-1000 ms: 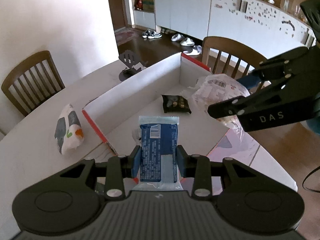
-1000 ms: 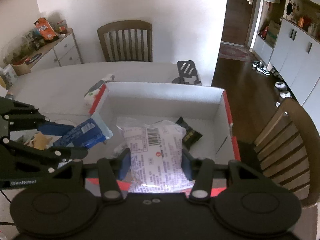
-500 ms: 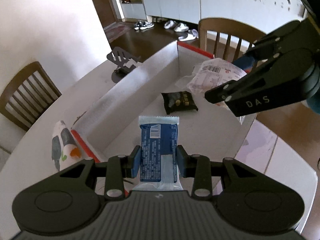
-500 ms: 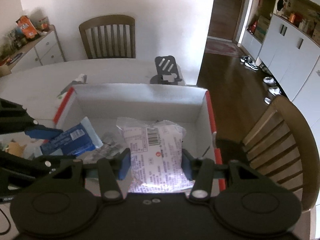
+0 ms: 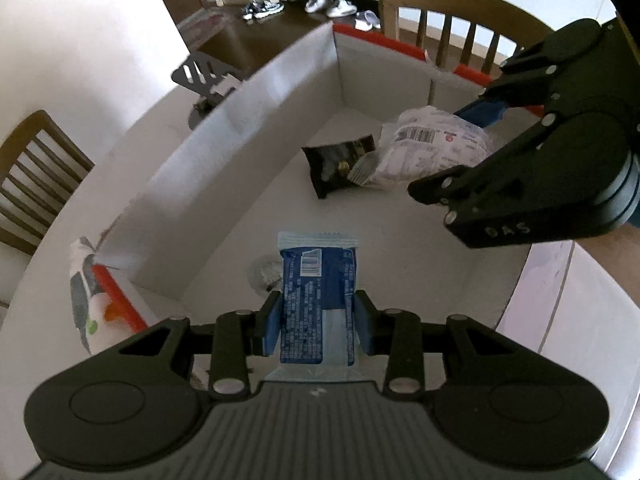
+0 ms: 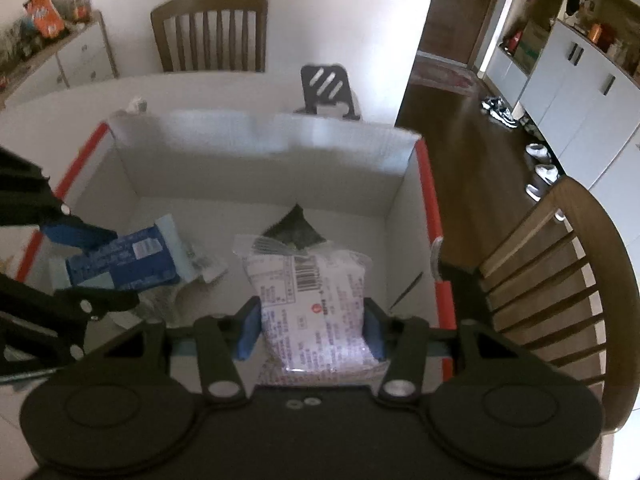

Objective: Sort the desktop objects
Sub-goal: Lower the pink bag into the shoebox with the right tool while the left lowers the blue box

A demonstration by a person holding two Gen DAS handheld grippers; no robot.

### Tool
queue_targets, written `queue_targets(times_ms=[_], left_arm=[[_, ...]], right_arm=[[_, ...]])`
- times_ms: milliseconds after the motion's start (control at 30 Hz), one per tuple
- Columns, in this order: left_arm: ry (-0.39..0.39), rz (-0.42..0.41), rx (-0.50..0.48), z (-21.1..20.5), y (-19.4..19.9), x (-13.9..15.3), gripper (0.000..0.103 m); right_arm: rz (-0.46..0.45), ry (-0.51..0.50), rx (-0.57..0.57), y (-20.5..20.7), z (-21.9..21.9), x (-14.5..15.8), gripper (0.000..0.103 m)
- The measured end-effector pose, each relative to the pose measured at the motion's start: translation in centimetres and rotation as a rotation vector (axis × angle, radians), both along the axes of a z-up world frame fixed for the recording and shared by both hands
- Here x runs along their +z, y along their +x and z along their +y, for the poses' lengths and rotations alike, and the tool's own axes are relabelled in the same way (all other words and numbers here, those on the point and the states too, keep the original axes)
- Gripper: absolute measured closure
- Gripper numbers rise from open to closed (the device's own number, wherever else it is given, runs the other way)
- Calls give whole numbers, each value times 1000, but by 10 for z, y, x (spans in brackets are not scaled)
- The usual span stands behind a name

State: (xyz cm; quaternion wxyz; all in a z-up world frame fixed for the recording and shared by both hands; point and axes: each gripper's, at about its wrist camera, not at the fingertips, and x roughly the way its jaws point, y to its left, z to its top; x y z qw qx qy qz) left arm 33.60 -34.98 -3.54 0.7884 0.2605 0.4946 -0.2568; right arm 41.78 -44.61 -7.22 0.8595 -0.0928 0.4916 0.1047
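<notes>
My left gripper (image 5: pixel 318 322) is shut on a blue snack packet (image 5: pixel 316 280) and holds it over the near end of a white box with red edges (image 5: pixel 240 128). My right gripper (image 6: pixel 312 328) is shut on a white printed bag (image 6: pixel 316 292) over the box's other end (image 6: pixel 260 140). A black snack packet (image 5: pixel 338 164) lies on the box floor, partly under the white bag. In the right wrist view the left gripper (image 6: pixel 92 268) and blue packet (image 6: pixel 124 260) show at the left. A small crumpled clear wrapper (image 5: pixel 266 274) lies on the box floor.
The box stands on a white table (image 5: pixel 120 152). A patterned white pouch (image 5: pixel 86 304) lies on the table outside the box. A black phone stand (image 6: pixel 326 90) stands behind it. Wooden chairs (image 6: pixel 560 276) surround the table. A cabinet with snacks (image 6: pixel 60 52) stands far left.
Both grippers have moved forward and tilted down over the box with their packets still held. The white bag now overlaps the black packet.
</notes>
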Motion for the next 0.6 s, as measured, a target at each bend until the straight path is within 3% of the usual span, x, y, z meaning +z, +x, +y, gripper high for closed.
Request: queue_targets(times_ms=[600], left_arm=[[-10, 86, 45, 3, 8, -19, 66]], right_arm=[[78, 11, 2, 2, 5, -29, 50]])
